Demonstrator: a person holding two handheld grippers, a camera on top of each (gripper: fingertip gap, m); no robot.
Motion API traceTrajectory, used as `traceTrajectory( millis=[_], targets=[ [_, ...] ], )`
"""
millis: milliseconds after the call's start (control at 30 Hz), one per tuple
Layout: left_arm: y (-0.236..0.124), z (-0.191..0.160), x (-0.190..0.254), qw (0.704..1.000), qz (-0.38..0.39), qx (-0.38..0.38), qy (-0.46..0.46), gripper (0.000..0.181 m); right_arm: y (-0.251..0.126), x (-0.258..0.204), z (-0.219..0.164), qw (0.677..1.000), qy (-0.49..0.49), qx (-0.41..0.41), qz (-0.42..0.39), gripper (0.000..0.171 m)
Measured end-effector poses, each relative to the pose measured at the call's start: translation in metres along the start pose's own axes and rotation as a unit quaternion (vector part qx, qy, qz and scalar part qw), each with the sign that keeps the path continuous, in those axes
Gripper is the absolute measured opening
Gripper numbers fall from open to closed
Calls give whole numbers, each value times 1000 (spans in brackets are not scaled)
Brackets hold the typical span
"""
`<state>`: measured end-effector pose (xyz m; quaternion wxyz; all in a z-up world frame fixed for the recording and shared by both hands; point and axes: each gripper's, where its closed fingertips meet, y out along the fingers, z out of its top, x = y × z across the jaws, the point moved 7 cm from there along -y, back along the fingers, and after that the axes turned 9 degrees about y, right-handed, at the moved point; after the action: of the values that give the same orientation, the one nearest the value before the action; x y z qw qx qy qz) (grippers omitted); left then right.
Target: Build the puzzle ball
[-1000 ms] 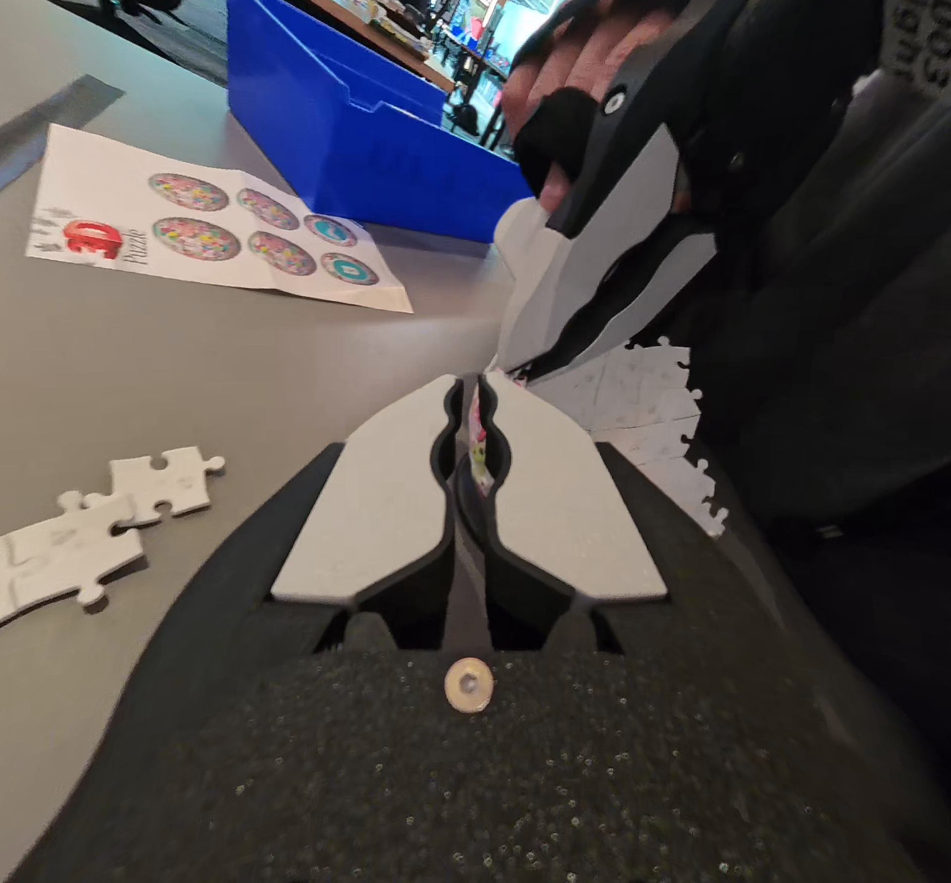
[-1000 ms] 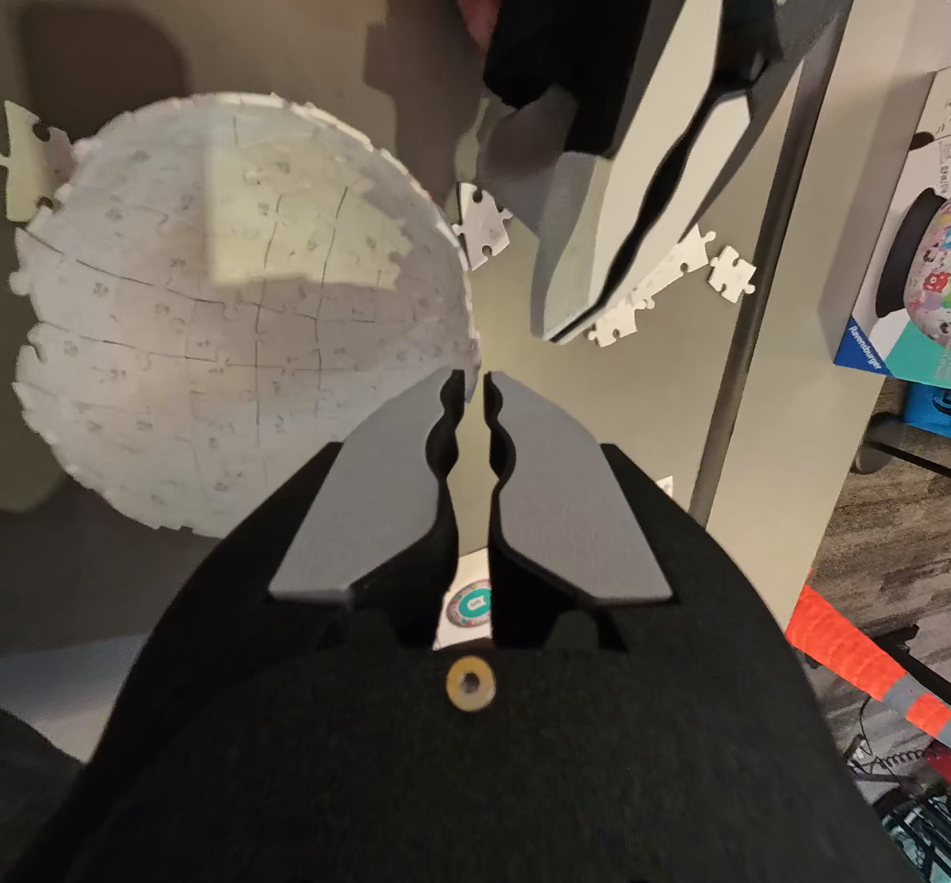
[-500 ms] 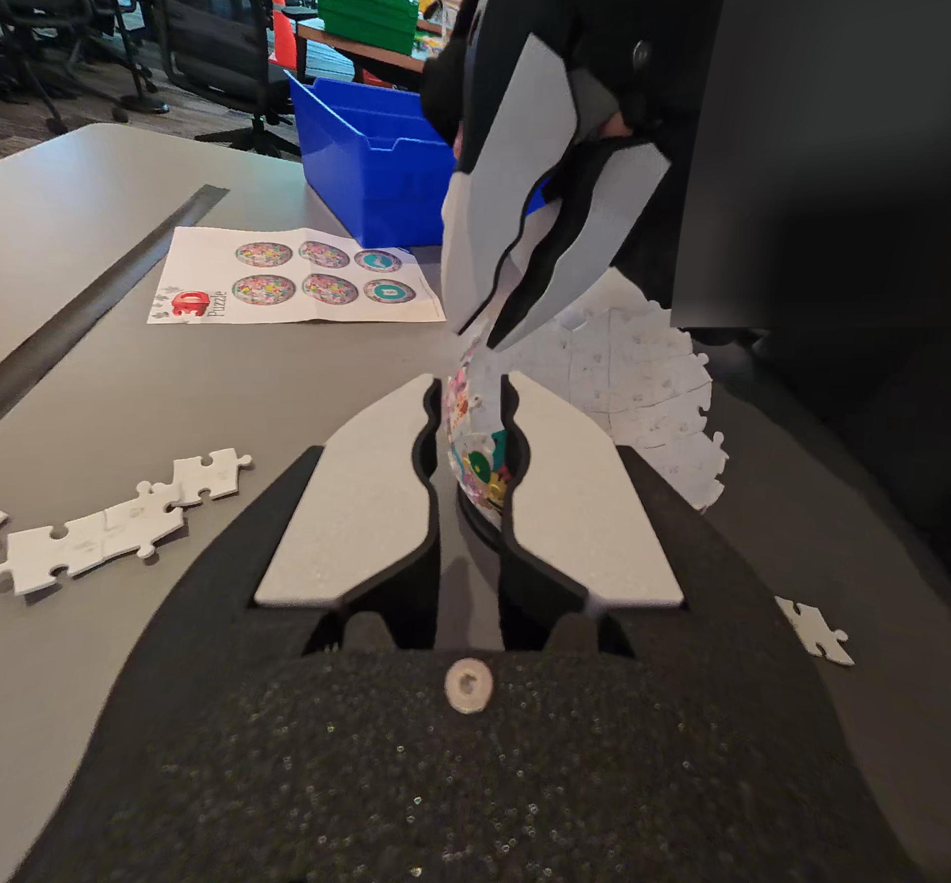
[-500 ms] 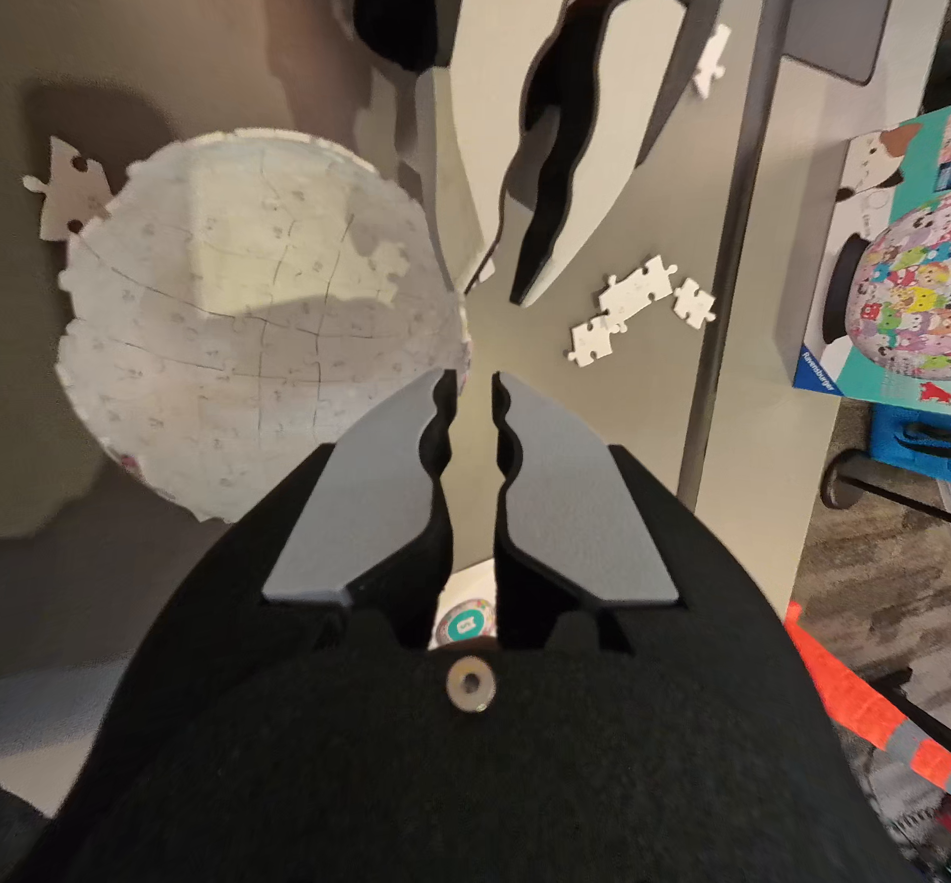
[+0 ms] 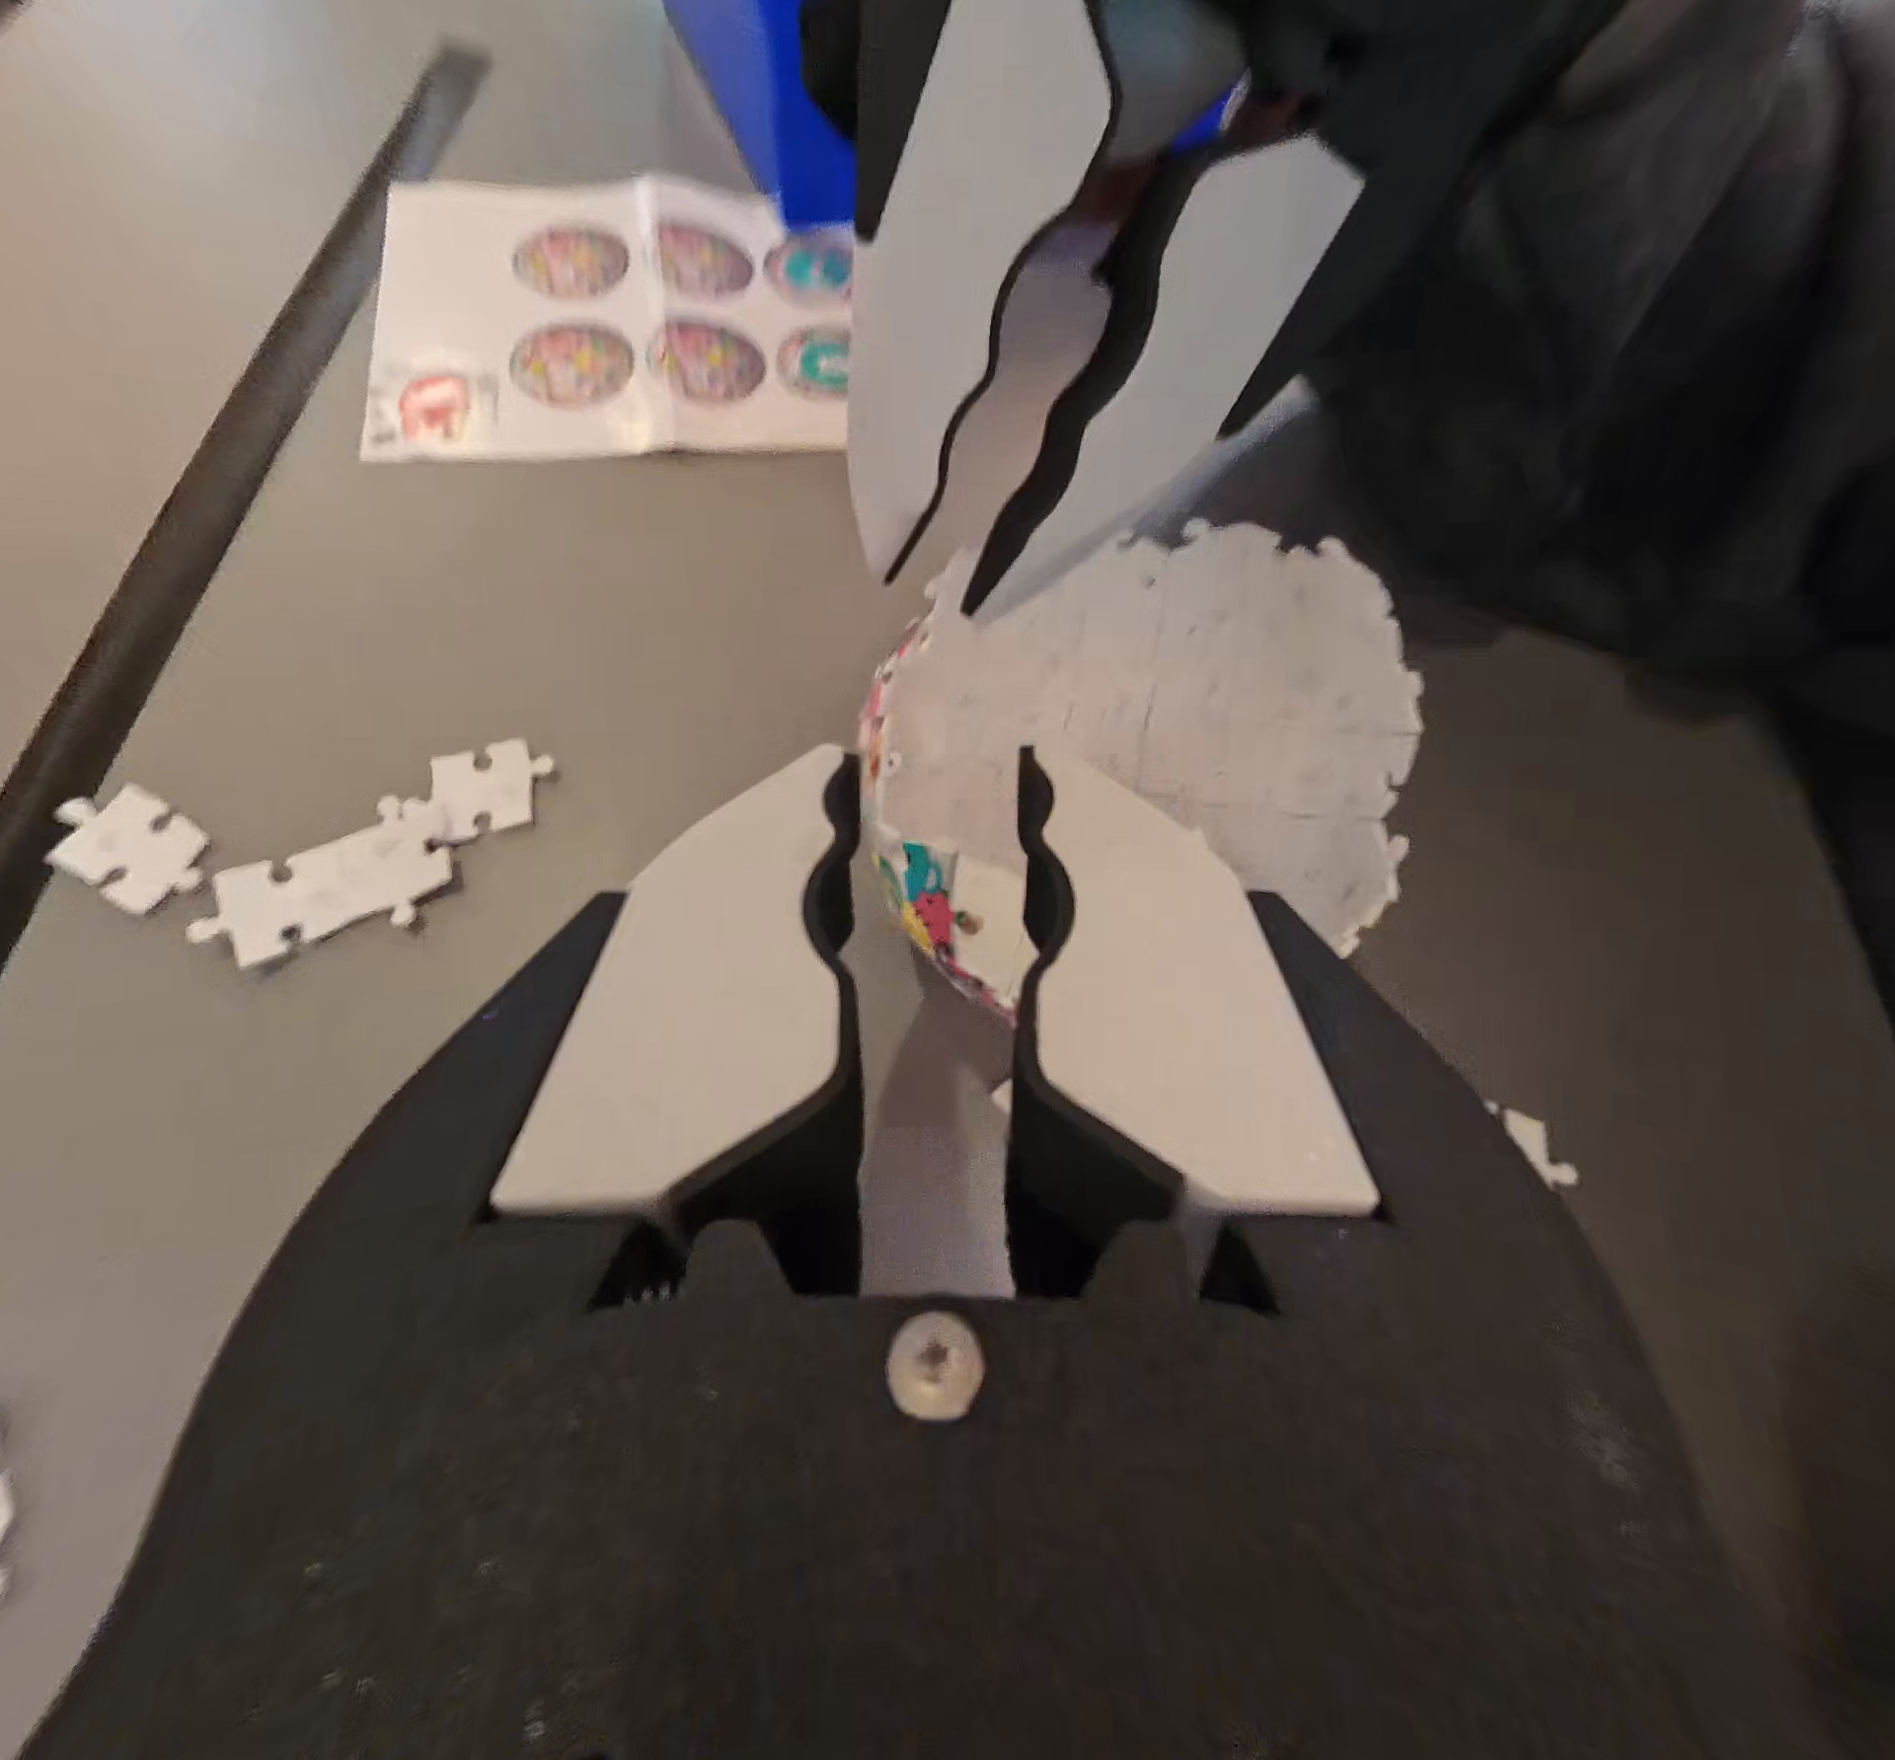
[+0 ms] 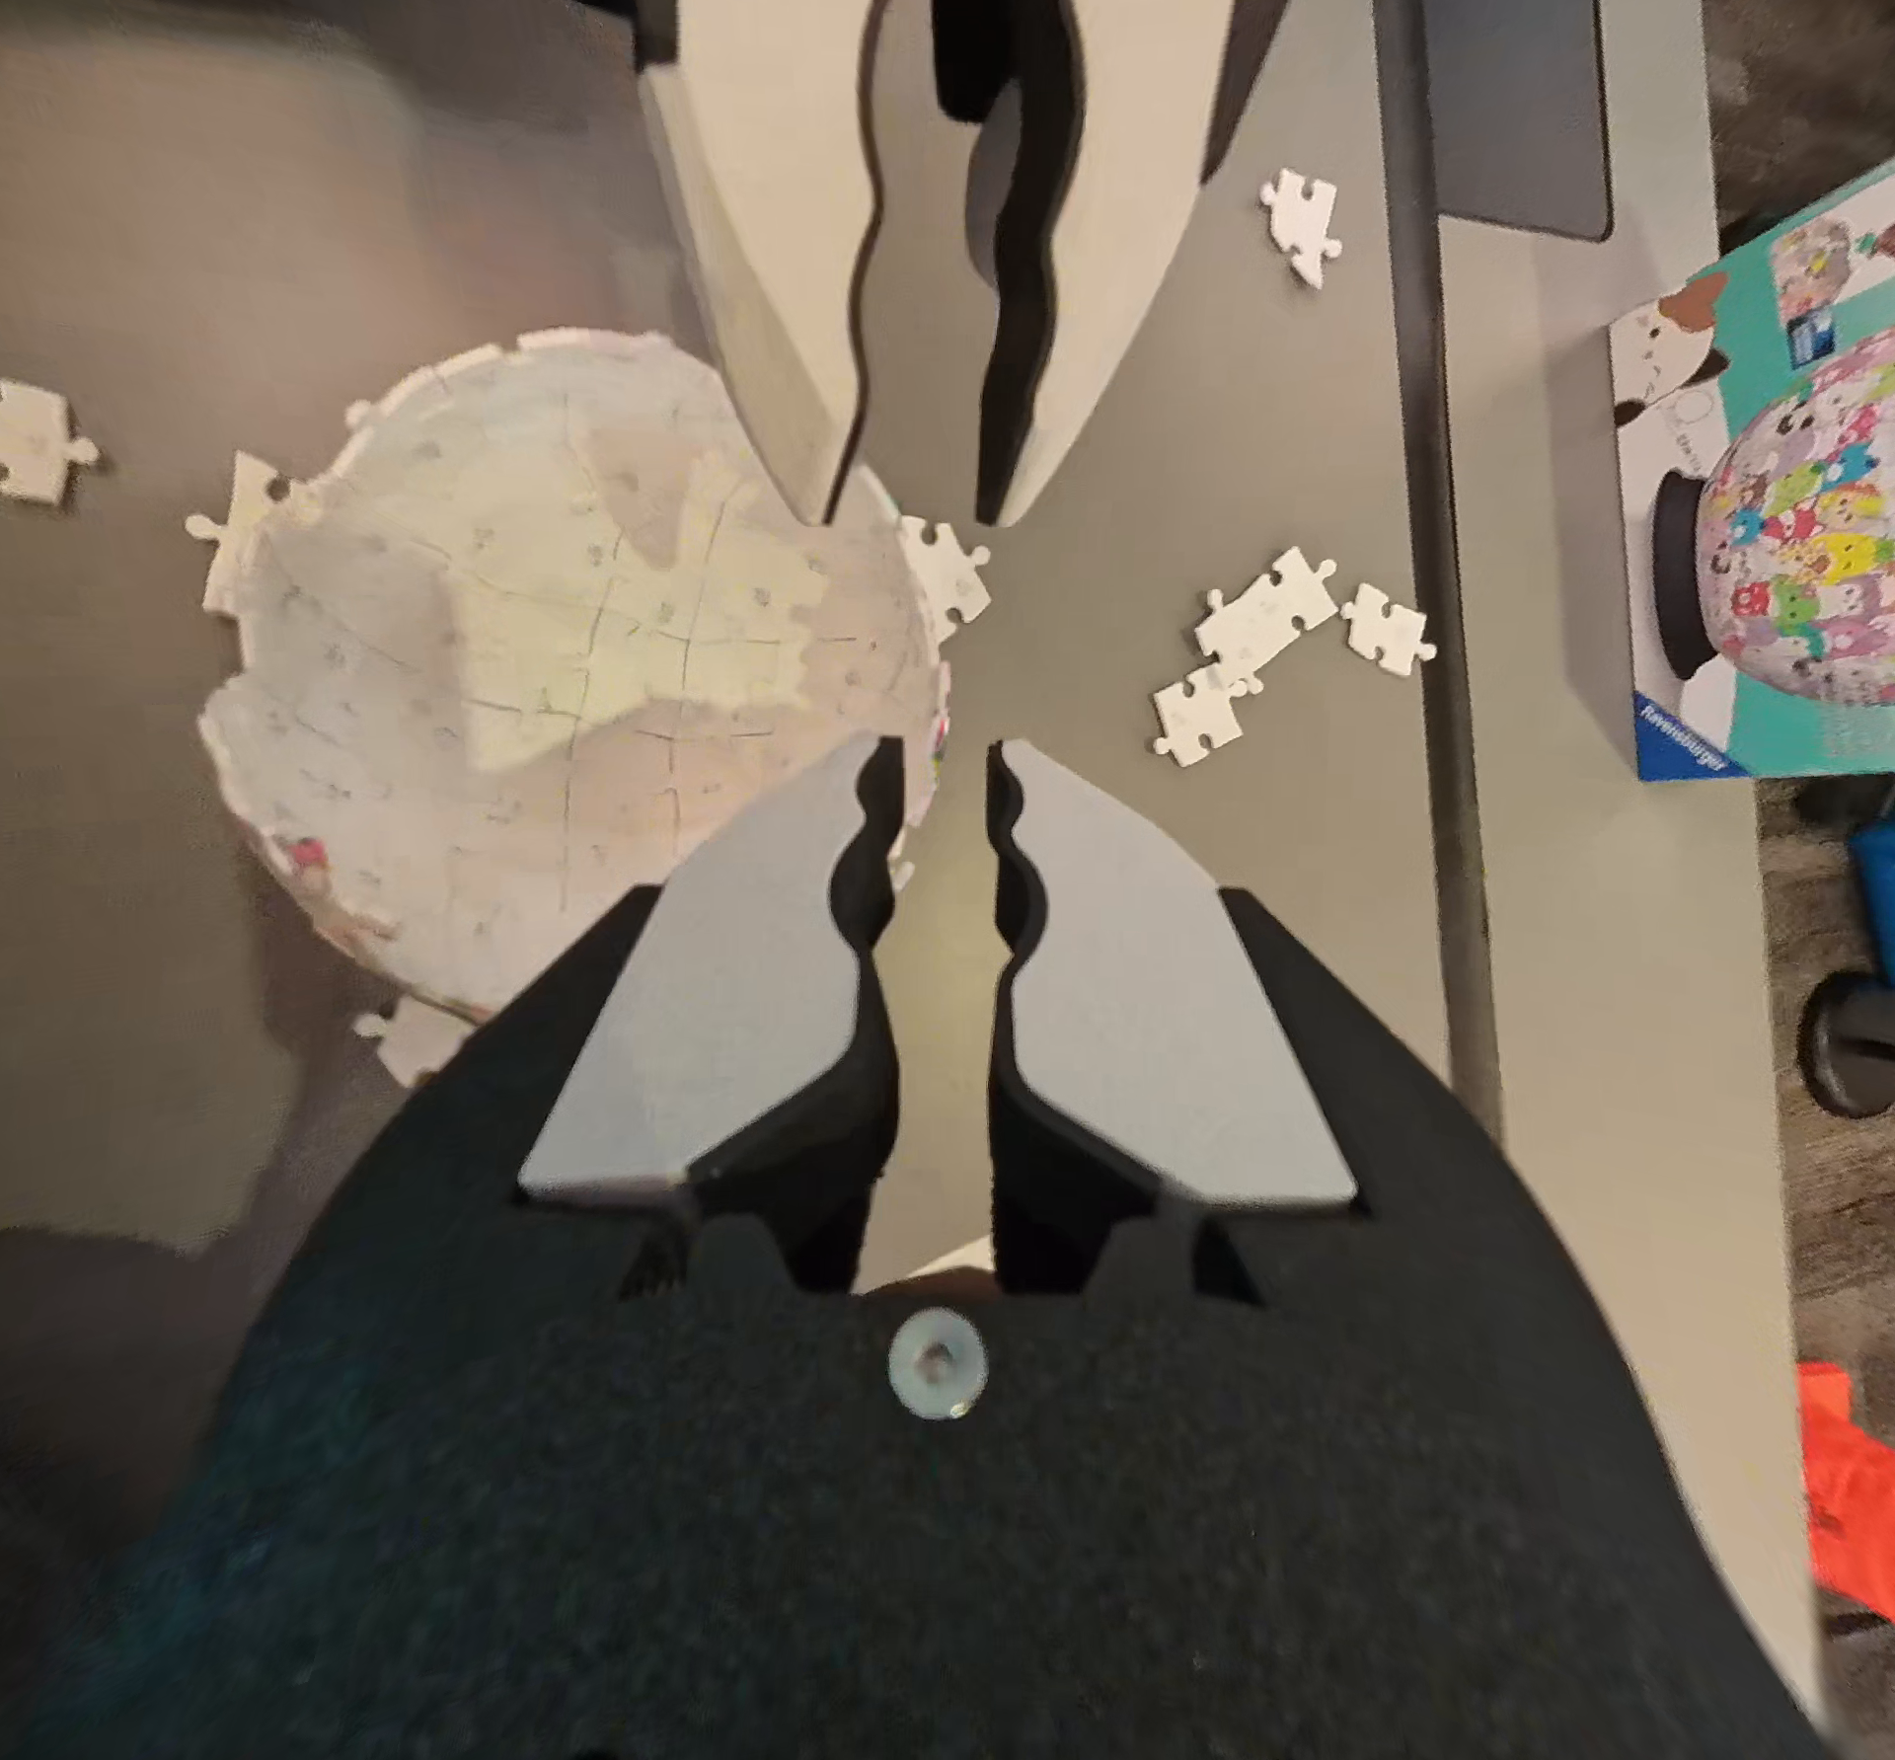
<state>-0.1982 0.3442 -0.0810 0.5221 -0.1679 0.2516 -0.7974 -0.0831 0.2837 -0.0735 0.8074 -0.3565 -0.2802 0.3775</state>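
The half-built puzzle ball (image 5: 1179,716) lies on the grey table as an open shell, white inside and colourful outside; it also shows in the right wrist view (image 6: 574,665). My left gripper (image 5: 933,767) is open, its fingers either side of the shell's near rim and holding nothing. It shows in the right wrist view (image 6: 908,511), pointing down at the rim by a protruding piece (image 6: 949,572). My right gripper (image 6: 943,757) is narrowly open and empty above the rim's edge. In the left wrist view it (image 5: 928,583) points down just above the shell.
Several loose white pieces (image 5: 308,860) lie left of the shell, also seen in the right wrist view (image 6: 1272,644); single pieces (image 6: 1302,224) (image 5: 1533,1147) lie apart. An instruction sheet (image 5: 615,326) and a blue bin (image 5: 759,39) are behind. The puzzle box (image 6: 1784,521) lies on the adjoining table. Some 4 cm of space lies between my two pairs of fingers.
My left gripper was nearly shut on the shell's rim a second ago and has opened. My right gripper has opened a little. Both grippers now point tip to tip over the rim.
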Motion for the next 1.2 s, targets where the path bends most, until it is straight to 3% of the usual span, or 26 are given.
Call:
traceTrajectory(
  millis=[200,300,567,700,1000,1200],
  targets=[
    [4,18,3,995,21,-101,14,33,-8,5,2,997,-31,42,48,9],
    [13,16,6,985,48,-165,31,30,-4,8,-7,998,-61,-5,24,17],
    [41,12,2,969,71,-237,26,29,0,-1,-1,998,-64,-1,29,17],
    [33,13,1,967,83,-237,30,29,7,-3,1,997,-74,-3,28,15],
    [28,10,-1,968,66,-237,38,7,13,5,-8,998,-63,-27,13,12],
    [34,11,-1,969,51,-238,36,8,14,5,-8,997,-66,-19,19,6]
  ],
)
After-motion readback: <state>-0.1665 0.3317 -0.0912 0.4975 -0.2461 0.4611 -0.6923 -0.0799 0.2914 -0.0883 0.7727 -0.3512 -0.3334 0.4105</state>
